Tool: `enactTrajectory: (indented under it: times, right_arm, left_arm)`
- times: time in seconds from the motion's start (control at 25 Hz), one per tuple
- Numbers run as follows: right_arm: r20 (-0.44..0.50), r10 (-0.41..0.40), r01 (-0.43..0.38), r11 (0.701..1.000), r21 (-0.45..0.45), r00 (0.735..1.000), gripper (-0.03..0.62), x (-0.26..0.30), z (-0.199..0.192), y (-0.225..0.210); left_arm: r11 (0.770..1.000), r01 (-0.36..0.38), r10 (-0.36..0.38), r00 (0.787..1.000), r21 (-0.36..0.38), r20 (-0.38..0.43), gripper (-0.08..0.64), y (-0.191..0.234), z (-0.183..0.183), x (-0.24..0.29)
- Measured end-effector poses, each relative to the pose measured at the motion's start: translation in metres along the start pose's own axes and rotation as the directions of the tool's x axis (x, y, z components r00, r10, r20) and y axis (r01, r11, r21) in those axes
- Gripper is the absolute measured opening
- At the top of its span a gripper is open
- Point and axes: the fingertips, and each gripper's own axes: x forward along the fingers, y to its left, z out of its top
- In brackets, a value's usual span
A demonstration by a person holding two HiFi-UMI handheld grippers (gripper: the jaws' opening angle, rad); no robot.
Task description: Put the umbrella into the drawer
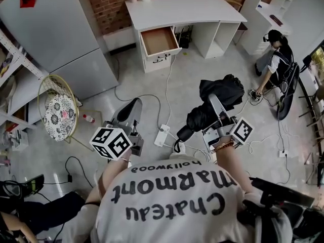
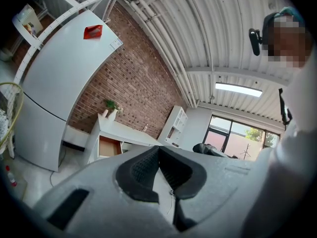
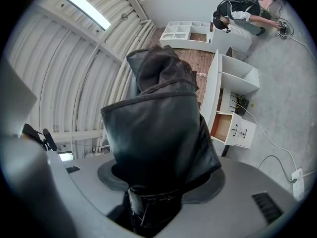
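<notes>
While the person stands well back from the white table [image 1: 187, 10], the right hand-held gripper [image 1: 216, 109] clamps the folded black umbrella [image 1: 224, 89] between its 2 jaws. The left hand-held gripper [image 1: 129, 112] is closed on nothing, and the drawer [image 1: 158, 39] hangs open.

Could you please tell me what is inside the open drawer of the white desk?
The drawer shows only its bare brown bottom; nothing visible lies in it. Its back end runs under the desk top, so that part is hidden. The umbrella is outside it.
</notes>
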Motion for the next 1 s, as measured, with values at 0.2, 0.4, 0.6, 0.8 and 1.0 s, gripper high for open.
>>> enactTrajectory:
  times: [0.2,0.4,0.6,0.8,1.0]
  right_arm:
    - [-0.016,0.017,-0.017,1.000,0.001,1.000,0.256,0.025,0.040,-0.017]
    - [-0.031,0.036,-0.036,0.999,-0.003,0.999,0.256,0.045,0.080,-0.033]
    - [-0.058,0.047,-0.047,0.999,0.000,0.997,0.256,0.058,0.115,-0.050]
    - [-0.080,0.055,-0.056,0.998,-0.012,0.995,0.256,0.069,0.141,-0.068]
    - [-0.096,0.027,-0.028,0.999,-0.014,0.995,0.256,0.071,0.153,-0.088]
  left_arm:
    - [0.998,-0.061,0.062,0.998,-0.029,0.031,0.015,0.010,0.007,0.037]
    - [0.997,-0.075,0.075,0.996,0.003,0.056,0.017,0.006,0.011,0.078]
    - [0.994,-0.102,0.100,0.993,0.030,0.066,0.017,-0.002,0.009,0.113]
    - [0.992,-0.125,0.124,0.990,0.011,0.064,0.017,0.001,-0.002,0.140]
    - [0.987,-0.156,0.158,0.986,-0.039,0.058,0.017,0.012,-0.018,0.152]
